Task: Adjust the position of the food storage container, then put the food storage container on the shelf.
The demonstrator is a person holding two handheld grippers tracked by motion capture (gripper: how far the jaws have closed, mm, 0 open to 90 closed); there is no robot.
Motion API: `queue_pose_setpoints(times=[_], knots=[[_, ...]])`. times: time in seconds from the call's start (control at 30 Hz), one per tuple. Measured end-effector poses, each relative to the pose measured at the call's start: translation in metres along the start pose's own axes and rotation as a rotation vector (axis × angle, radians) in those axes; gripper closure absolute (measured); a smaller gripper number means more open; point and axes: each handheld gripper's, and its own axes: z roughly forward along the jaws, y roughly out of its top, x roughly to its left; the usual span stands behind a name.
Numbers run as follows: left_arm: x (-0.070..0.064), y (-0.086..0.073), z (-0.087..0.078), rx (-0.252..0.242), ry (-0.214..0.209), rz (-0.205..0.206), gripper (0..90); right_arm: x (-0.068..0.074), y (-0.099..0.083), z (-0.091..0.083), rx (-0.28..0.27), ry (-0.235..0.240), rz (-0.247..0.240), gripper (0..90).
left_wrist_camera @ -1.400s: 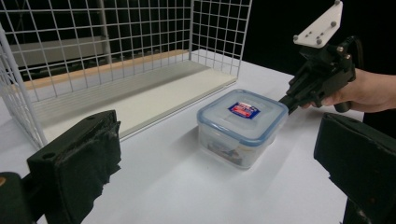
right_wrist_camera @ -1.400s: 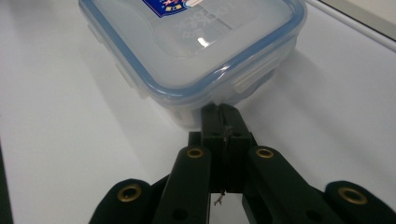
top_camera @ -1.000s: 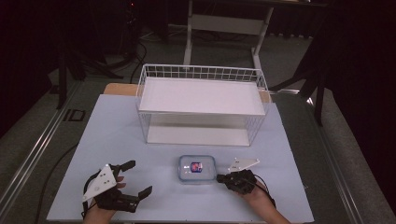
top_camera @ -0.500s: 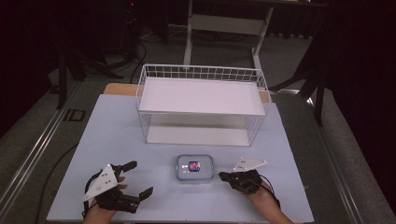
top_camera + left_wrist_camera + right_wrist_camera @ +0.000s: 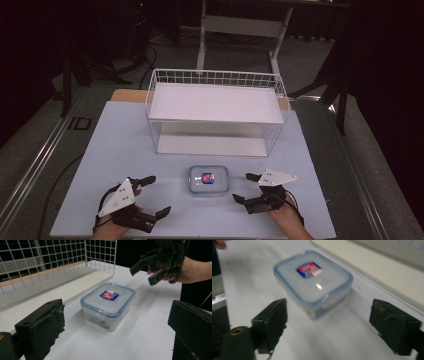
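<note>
Right gripper (image 5: 250, 192) sitting near surface's (image 5: 110, 150) front edge, jaws gaping wide, facing clear lidded container (image 5: 208, 180) just beside it, not touching. Left gripper (image 5: 150, 195) resting toward front-left corner, jaws also spread wide, empty. Container lying mid-front between both grippers. White wire basket (image 5: 216, 102) standing behind container, toward surface's rear edge.

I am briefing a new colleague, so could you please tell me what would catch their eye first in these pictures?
The clear lidded food box with a red and blue label sits alone at the near middle of the pale blue table. The left tongs and right tongs flank it, both open and apart from it. Behind stands a white wire rack with two white shelves.
</note>
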Motion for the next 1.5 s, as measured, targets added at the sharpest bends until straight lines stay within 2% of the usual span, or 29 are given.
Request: queue_pose_setpoints(times=[0.07,0.23,0.3,0.4,0.43,0.5,0.53,0.6,0.67,0.7,0.73,0.77,0.8,0.83,0.87,0.9,0.93,1.0,1.03,1.07,1.1,1.17,1.2,1.23,1.27,1.3,1.37,1.47,1.5], knots=[[0.0,0.003,0.001,0.009,-0.008,-0.002,2.2,0.0,0.005,-0.001,-0.007,0.001,-0.004,14.0],[0.001,0.013,0.004,0.022,-0.004,-0.026,2.3,0.003,0.016,-0.008,-0.021,-0.038,-0.035,13.9],[0.002,0.019,0.007,0.058,-0.002,-0.054,2.3,0.006,0.022,-0.013,-0.034,-0.065,-0.051,15.3],[0.008,0.024,0.009,0.11,-0.009,-0.134,2.2,0.003,0.025,-0.015,-0.045,-0.027,-0.015,17.1],[0.011,0.026,0.01,0.122,-0.009,-0.155,2.2,0.002,0.025,-0.017,-0.07,-0.017,0.008,19.0],[0.015,0.029,0.013,0.119,-0.019,-0.2,2.2,0.0,0.026,-0.017,-0.057,0.011,0.072,18.7],[0.016,0.031,0.015,0.131,-0.028,-0.224,2.2,-0.001,0.026,-0.017,-0.053,0.003,0.08,18.5],[0.018,0.035,0.02,0.159,-0.029,-0.23,2.2,-0.002,0.026,-0.017,-0.07,-0.018,0.084,17.6],[0.02,0.037,0.027,0.196,-0.018,-0.236,2.2,-0.002,0.027,-0.017,-0.062,-0.048,0.095,16.9],[0.022,0.037,0.03,0.206,-0.02,-0.253,2.2,-0.001,0.028,-0.015,-0.053,-0.077,0.103,15.3],[0.025,0.037,0.035,0.218,-0.018,-0.281,2.2,-0.002,0.029,-0.014,-0.04,-0.087,0.115,14.7],[0.027,0.036,0.038,0.226,-0.017,-0.305,2.2,-0.003,0.03,-0.011,-0.022,-0.093,0.14,14.7],[0.031,0.035,0.044,0.241,-0.019,-0.347,2.2,-0.004,0.03,-0.009,-0.007,-0.089,0.162,14.0],[0.033,0.034,0.048,0.25,-0.017,-0.374,2.2,-0.007,0.03,-0.006,0.015,-0.087,0.203,13.5],[0.037,0.031,0.054,0.263,-0.026,-0.42,2.2,-0.008,0.03,-0.004,0.025,-0.074,0.242,13.5],[0.039,0.029,0.059,0.275,-0.027,-0.451,2.2,-0.012,0.029,0.001,0.043,-0.043,0.306,13.5],[0.042,0.026,0.064,0.288,-0.025,-0.48,2.3,-0.015,0.028,0.005,0.069,-0.036,0.357,13.3],[0.046,0.02,0.074,0.317,-0.033,-0.538,2.3,-0.019,0.026,0.012,0.088,-0.006,0.434,12.9],[0.047,0.018,0.077,0.326,-0.033,-0.549,2.3,-0.022,0.025,0.018,0.114,-0.002,0.49,13.0],[0.048,0.014,0.081,0.343,-0.023,-0.579,2.3,-0.023,0.024,0.022,0.121,-0.001,0.518,12.9],[0.05,0.009,0.086,0.347,-0.042,-0.641,2.3,-0.025,0.022,0.026,0.124,0.028,0.548,11.6],[0.053,0.003,0.092,0.35,-0.056,-0.715,2.3,-0.028,0.02,0.033,0.135,0.023,0.618,11.6],[0.055,0.0,0.095,0.337,-0.068,-0.767,2.3,-0.029,0.02,0.036,0.141,0.037,0.628,11.8],[0.056,-0.001,0.097,0.325,-0.068,-0.793,2.3,-0.031,0.02,0.04,0.153,0.047,0.649,11.8],[0.057,-0.003,0.1,0.327,-0.067,-0.814,2.3,-0.032,0.019,0.041,0.144,0.05,0.664,13.3],[0.057,-0.002,0.102,0.329,-0.059,-0.816,2.3,-0.034,0.019,0.043,0.139,0.077,0.703,14.3],[0.057,-0.001,0.106,0.334,-0.073,-0.826,2.4,-0.035,0.018,0.048,0.147,0.095,0.725,15.4],[0.057,0.0,0.112,0.357,-0.08,-0.852,2.5,-0.036,0.017,0.054,0.181,0.118,0.773,18.8],[0.056,0.0,0.114,0.362,-0.079,-0.853,5.2,-0.036,0.017,0.056,0.19,0.127,0.792,21.1]])
